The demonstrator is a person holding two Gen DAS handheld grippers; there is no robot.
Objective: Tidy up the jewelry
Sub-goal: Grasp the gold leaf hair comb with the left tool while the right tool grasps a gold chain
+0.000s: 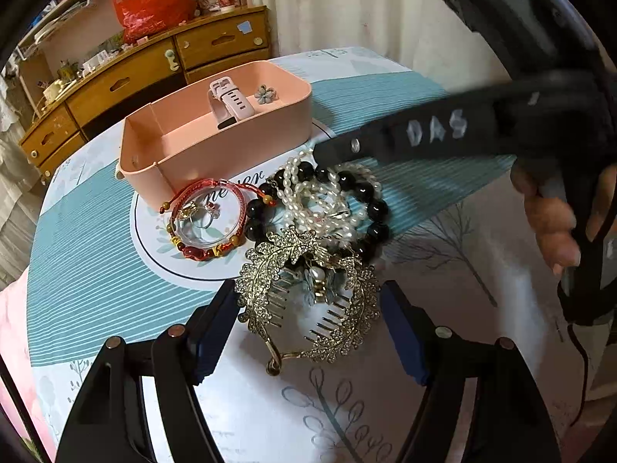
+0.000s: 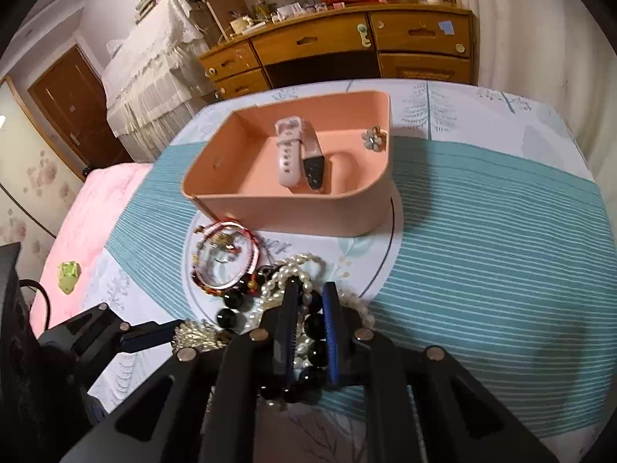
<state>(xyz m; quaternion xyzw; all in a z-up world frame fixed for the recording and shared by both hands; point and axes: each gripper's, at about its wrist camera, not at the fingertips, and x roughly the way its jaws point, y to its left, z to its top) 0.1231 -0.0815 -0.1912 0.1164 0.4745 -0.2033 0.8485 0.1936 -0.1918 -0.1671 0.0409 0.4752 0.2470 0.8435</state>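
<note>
A pile of jewelry lies on the table in front of a pink box (image 1: pixel 239 146) (image 2: pixel 308 212). The pile holds a gold leaf hair comb (image 1: pixel 308 293), a black bead bracelet (image 1: pixel 370 208) (image 2: pixel 314 326), white pearl strands (image 1: pixel 320 200) (image 2: pixel 285 274) and a red cord bracelet (image 1: pixel 208 220) (image 2: pixel 227 262). The box holds a pink watch (image 1: pixel 227 102) (image 2: pixel 293 154) and a small flower piece (image 1: pixel 265 93) (image 2: pixel 373 138). My left gripper (image 1: pixel 308 332) is open around the comb. My right gripper (image 2: pixel 308 328) is nearly closed on the black beads and pearls; it also shows in the left wrist view (image 1: pixel 327 152).
The table has a teal striped cloth (image 2: pixel 482 250). A wooden dresser (image 2: pixel 347 50) with a red bag (image 1: pixel 150 4) stands behind. A pink bed (image 2: pixel 88 200) with a green item (image 2: pixel 68 276) lies to the left.
</note>
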